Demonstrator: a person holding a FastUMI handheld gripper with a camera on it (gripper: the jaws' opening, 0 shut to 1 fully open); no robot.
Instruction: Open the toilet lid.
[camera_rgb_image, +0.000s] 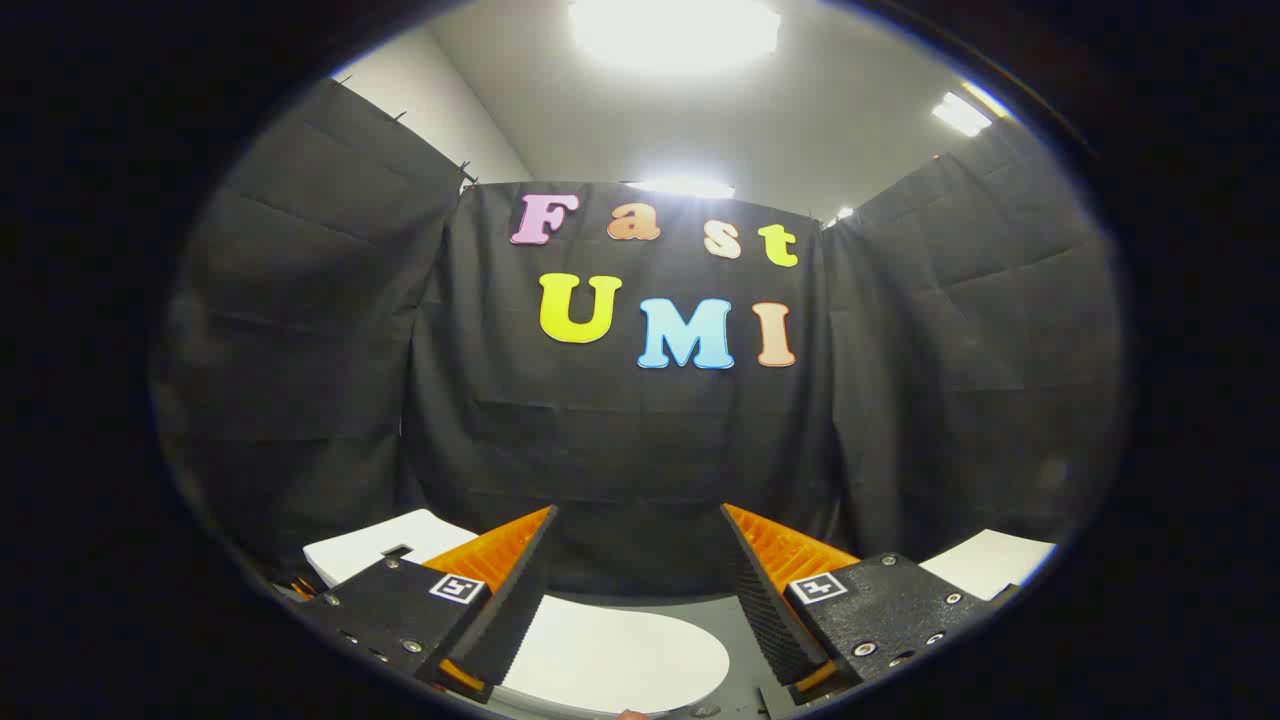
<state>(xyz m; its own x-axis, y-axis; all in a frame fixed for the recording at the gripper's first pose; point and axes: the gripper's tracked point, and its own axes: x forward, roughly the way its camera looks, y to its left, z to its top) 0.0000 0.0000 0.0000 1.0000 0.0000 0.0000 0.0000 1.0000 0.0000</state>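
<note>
The hand-held gripper (640, 580) is released: its two fingers stand wide apart, splayed outward toward their tips, with nothing held between them and neither finger touching anything. Each finger carries a ridged inner pad facing the gap, and a small square black-and-white marker sits on the dark bracket at the base of each. Below and between the fingers lies the toilet lid (620, 660), a smooth white oval, lying flat and closed; its left part is hidden behind the left finger, and its rounded right end reaches out into the gap between the two fingers, stopping short of the right finger. A grey surface (735, 625) shows just beyond and beside the lid's rounded end. To the left, beyond the left finger, a flat white block (385, 545) with a small dark notch near its edge sits close to the curtain. To the right, beyond the right finger, another flat white piece (990, 562) shows. Ahead of the fingers hangs the black cloth wall (620, 450) of the booth, folding round on both sides. Above it a pale ceiling (850, 110) carries bright lamps (675, 30).
</note>
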